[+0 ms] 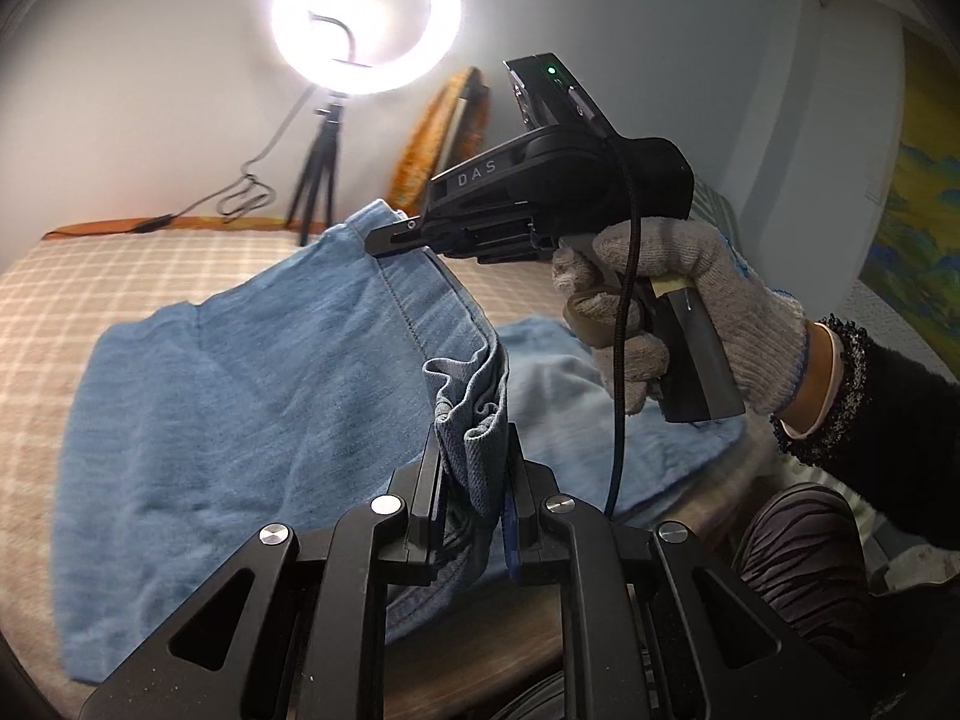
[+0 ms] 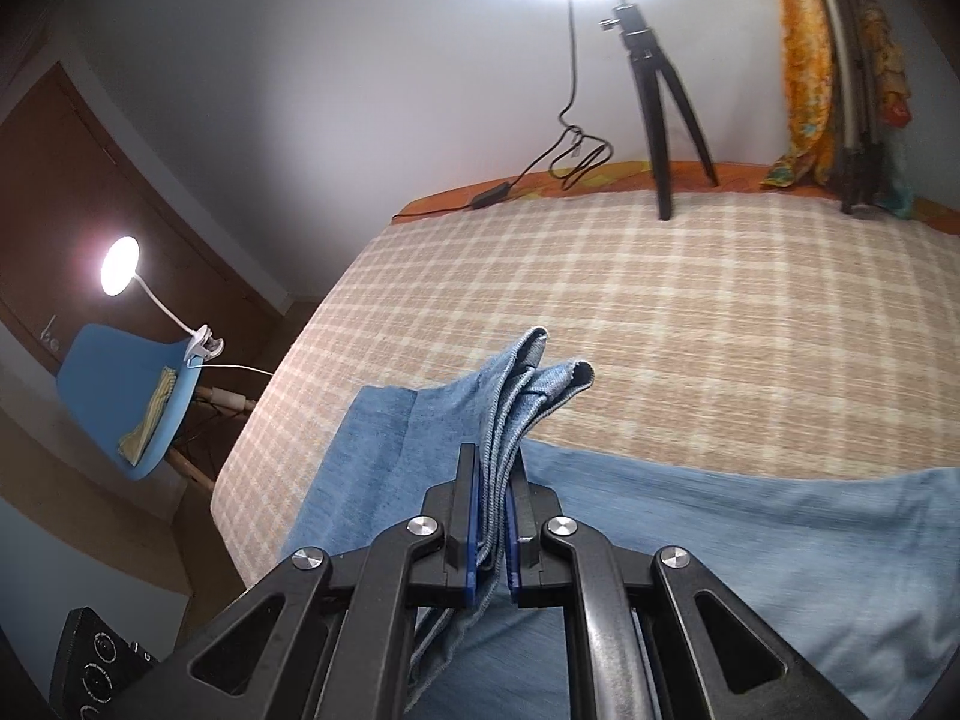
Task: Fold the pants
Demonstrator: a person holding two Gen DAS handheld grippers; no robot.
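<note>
Light blue denim pants [image 1: 252,372] lie partly spread on a checked beige bed cover [image 1: 120,276], with one edge lifted. My left gripper [image 1: 474,450] is shut on a bunched part of the pants' edge. My right gripper [image 1: 390,237], held by a gloved hand [image 1: 672,300], pinches the far end of the same lifted edge. In the right wrist view my right gripper [image 2: 495,474] is shut on several stacked denim layers [image 2: 534,384], with the rest of the pants [image 2: 750,540] on the bed cover [image 2: 660,312] below.
A ring light [image 1: 366,12] on a black tripod [image 2: 660,96] stands at the bed's far edge with its cable [image 2: 570,156]. Orange patterned cloth [image 2: 804,60] leans on the wall. A blue chair [image 2: 132,396] with a clip lamp [image 2: 120,264] stands left of the bed.
</note>
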